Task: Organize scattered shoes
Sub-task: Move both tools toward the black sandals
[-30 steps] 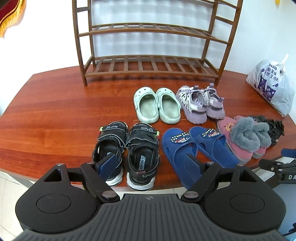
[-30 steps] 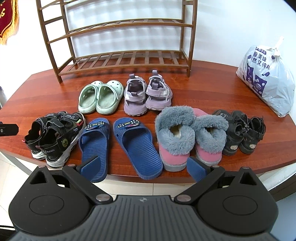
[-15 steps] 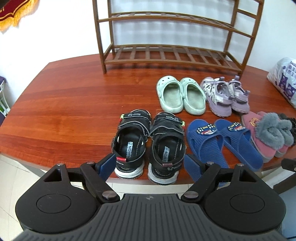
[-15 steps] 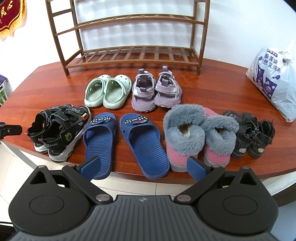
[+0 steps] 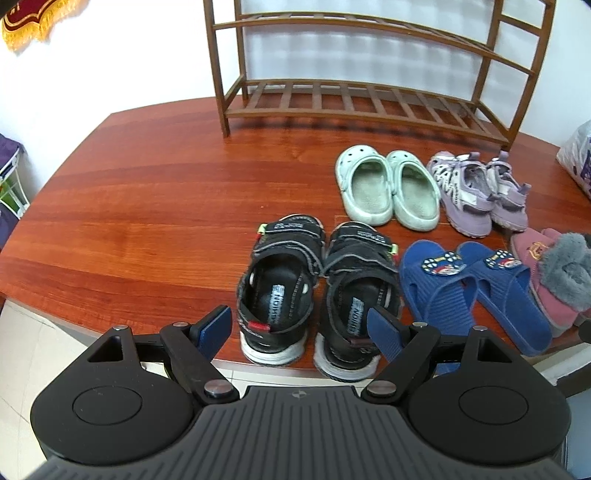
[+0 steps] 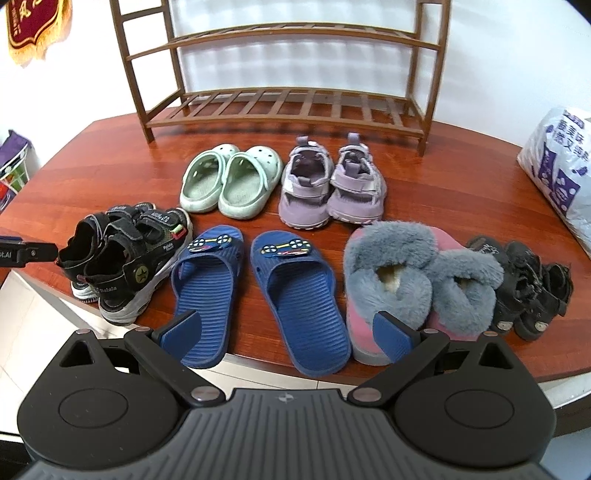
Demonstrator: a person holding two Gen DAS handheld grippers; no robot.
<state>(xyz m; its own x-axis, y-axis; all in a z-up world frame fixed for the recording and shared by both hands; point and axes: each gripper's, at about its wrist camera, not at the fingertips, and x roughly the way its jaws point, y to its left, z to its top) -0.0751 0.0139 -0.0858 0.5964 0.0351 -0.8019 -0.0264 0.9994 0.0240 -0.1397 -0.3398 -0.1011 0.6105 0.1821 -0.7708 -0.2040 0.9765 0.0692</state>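
Several pairs of shoes stand on a red-brown wooden table in front of an empty wooden shoe rack. My left gripper is open, its fingers at the heels of the black sandals. My right gripper is open above the table's front edge, facing the blue slippers and the pink slippers with grey fur. Mint clogs and lilac sandals stand behind them. Small black shoes stand at the right.
A white plastic bag with purple print lies at the table's far right. A red pennant with gold fringe hangs on the wall at left. Tiled floor shows below the table's front edge.
My left gripper has moved left and closer, from the blue slippers to behind the black sandals. My right gripper has drifted slightly right and closer. No shoe has moved.
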